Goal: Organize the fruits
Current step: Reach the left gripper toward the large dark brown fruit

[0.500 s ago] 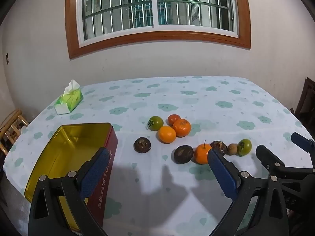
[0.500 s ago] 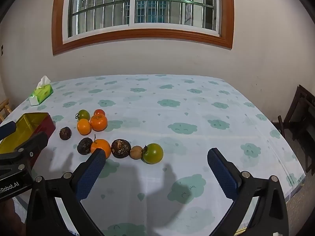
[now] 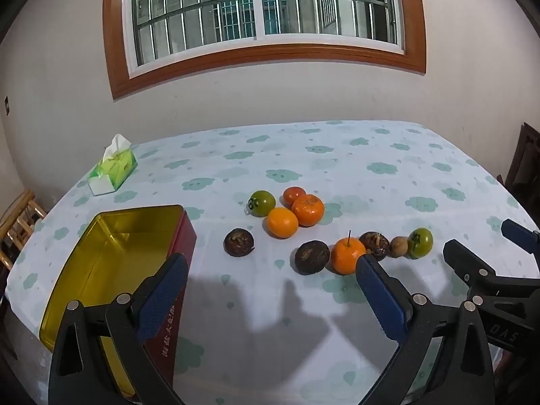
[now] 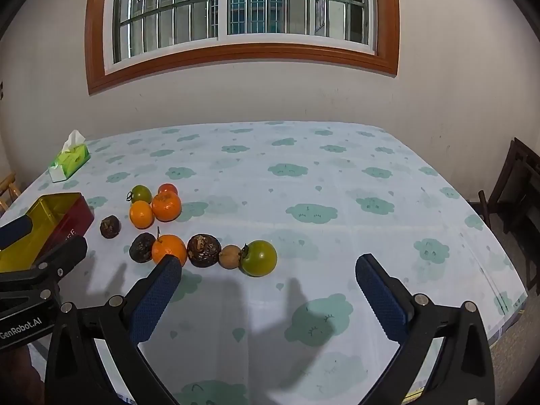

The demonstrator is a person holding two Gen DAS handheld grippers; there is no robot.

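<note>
both tongs are hovering above the bench with nothing between their blue pads: the left tongs [image 3: 271,285] are standing spread wide near the open red tin box with the gold lining [image 3: 111,253], and the right tongs [image 4: 268,285] are standing equally spread over bare cloth just in front of the fruit. that split is probably deliberate, one hand waiting by the container and the other by the pieces lying farthest from it.

the fruit is lying loose on the cloth, none of it in the box yet. a back cluster of a green tomato-like fruit [image 3: 262,203], a small red-orange fruit [image 3: 293,195], a ribbed orange mandarin [image 3: 307,210] and a smooth orange [image 3: 282,222] is sitting touching. a dark wrinkled round fruit [image 3: 239,242] is lying alone nearer the box. in front, a row is running from another dark fruit [image 4: 142,247] through a stemmed orange [image 4: 168,249], a cracked dark fruit [image 4: 204,250] and a small brown fruit [image 4: 230,256] to a green round fruit [image 4: 259,258].

the bench is wearing a pale cloth printed with teal clouds [image 4: 337,175]. a green tissue pack [image 3: 113,167] is sitting far left. a barred, wood-framed window [image 4: 243,17] is filling the plain wall behind.
</note>
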